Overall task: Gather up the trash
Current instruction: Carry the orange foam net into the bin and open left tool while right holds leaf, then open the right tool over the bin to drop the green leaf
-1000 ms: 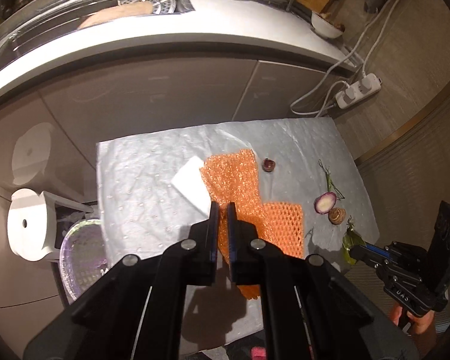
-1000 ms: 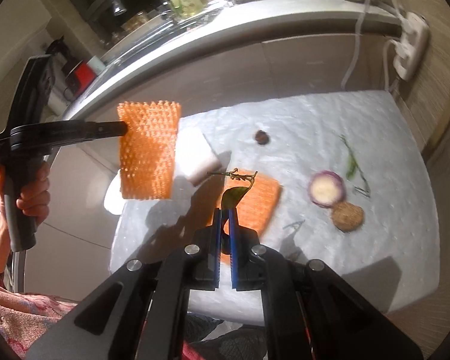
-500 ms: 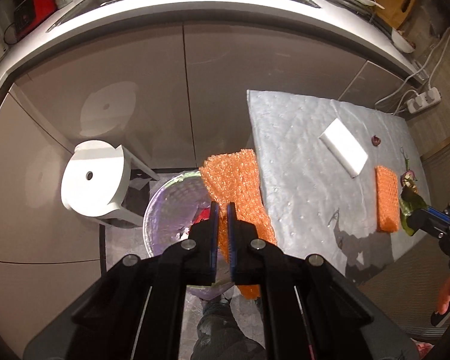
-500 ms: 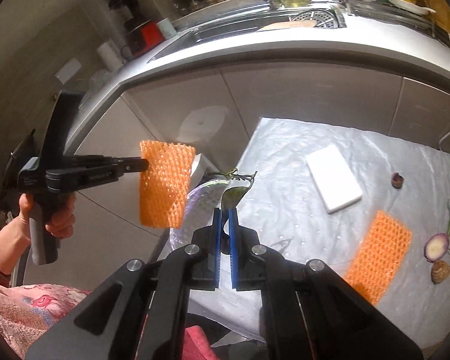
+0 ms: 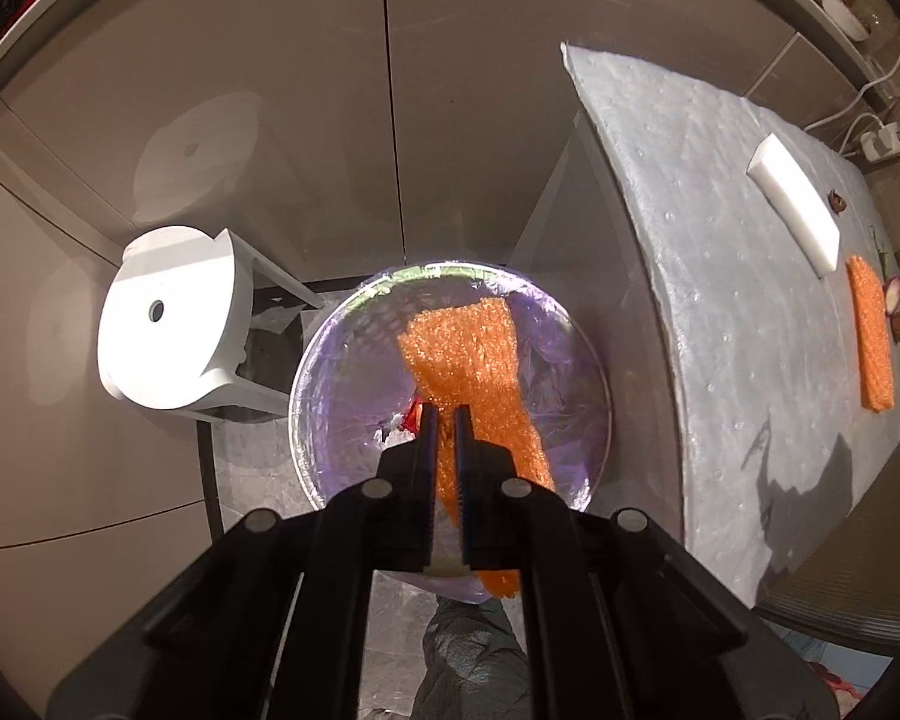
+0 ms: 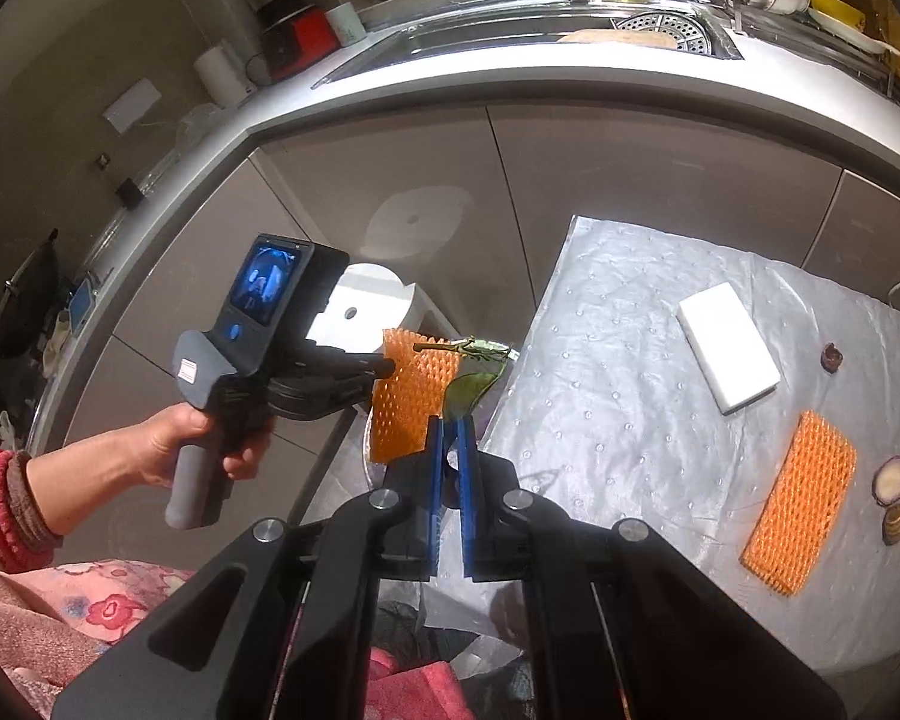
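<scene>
My left gripper (image 5: 445, 414) is shut on an orange foam net (image 5: 468, 354) and holds it right above the open trash bin (image 5: 324, 372), which is lined with a clear bag. In the right wrist view the left gripper (image 6: 384, 367) holds that net (image 6: 411, 396) over the bin. My right gripper (image 6: 450, 423) is shut on a green leaf with a stem (image 6: 471, 387), close beside the net, at the table's left edge. A second orange net (image 6: 801, 519), a white foam block (image 6: 727, 355), an onion half (image 6: 891, 471) and small scraps lie on the silver-covered table (image 6: 618, 420).
A white round stool (image 5: 171, 324) stands left of the bin, against the grey cabinet fronts (image 5: 330, 90). The counter with sink (image 6: 570, 42) runs behind. A power strip (image 5: 891, 138) lies past the table's far end. The person's leg is below the grippers.
My left gripper has carried the orange net from beside the table to right over the bin. My right gripper with the leaf has moved left, closer to the bin and the net.
</scene>
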{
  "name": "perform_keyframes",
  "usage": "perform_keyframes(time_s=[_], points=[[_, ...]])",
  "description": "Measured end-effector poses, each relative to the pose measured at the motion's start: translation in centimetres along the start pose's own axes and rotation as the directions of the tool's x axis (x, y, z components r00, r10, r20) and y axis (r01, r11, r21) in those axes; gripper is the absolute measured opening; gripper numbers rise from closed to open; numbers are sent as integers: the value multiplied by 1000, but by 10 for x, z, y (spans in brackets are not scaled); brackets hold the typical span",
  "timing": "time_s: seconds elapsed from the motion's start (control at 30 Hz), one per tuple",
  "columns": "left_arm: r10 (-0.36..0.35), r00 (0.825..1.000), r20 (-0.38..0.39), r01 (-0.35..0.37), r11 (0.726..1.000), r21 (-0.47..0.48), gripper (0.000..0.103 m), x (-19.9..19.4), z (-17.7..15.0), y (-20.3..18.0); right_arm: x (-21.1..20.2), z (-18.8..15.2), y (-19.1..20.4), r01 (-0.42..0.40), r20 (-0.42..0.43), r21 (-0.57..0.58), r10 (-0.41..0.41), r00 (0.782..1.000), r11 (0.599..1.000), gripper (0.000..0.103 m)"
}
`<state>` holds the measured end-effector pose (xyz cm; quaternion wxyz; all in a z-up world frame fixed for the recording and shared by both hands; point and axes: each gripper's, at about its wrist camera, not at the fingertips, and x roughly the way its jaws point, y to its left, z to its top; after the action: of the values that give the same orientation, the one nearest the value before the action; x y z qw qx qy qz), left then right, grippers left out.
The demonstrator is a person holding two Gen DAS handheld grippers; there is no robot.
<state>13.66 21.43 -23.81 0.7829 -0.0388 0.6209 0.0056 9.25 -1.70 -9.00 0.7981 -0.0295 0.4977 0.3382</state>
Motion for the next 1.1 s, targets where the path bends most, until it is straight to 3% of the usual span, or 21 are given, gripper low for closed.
perform_keyframes(time_s=[0.23,0.4,0.47,0.53,0.63,0.87,1.1], points=[[1,998,-59,2,999,40,6,44,-1,-1,-4,-5,2,55,-32,14,-55,998,998,6],[3,996,-88,3,998,59,7,55,-3,-3,-4,-4,4,69,-44,12,-69,997,998,6],[-8,996,-84,13,998,59,13,50,-2,-5,-3,-3,4,68,-46,10,-67,997,998,6],[-5,998,-60,9,998,63,40,41,-2,-7,0,-2,4,64,-48,4,-64,997,998,6],[1,1000,-11,0,997,72,52,22,-2,-10,4,2,6,52,-50,-4,-52,997,999,6],[-13,999,50,10,998,59,64,-23,-6,-3,29,11,13,10,-70,-37,-12,997,999,6],[-3,993,116,2,1000,7,78,-80,-32,22,95,18,27,-57,-147,-70,46,988,996,6]])
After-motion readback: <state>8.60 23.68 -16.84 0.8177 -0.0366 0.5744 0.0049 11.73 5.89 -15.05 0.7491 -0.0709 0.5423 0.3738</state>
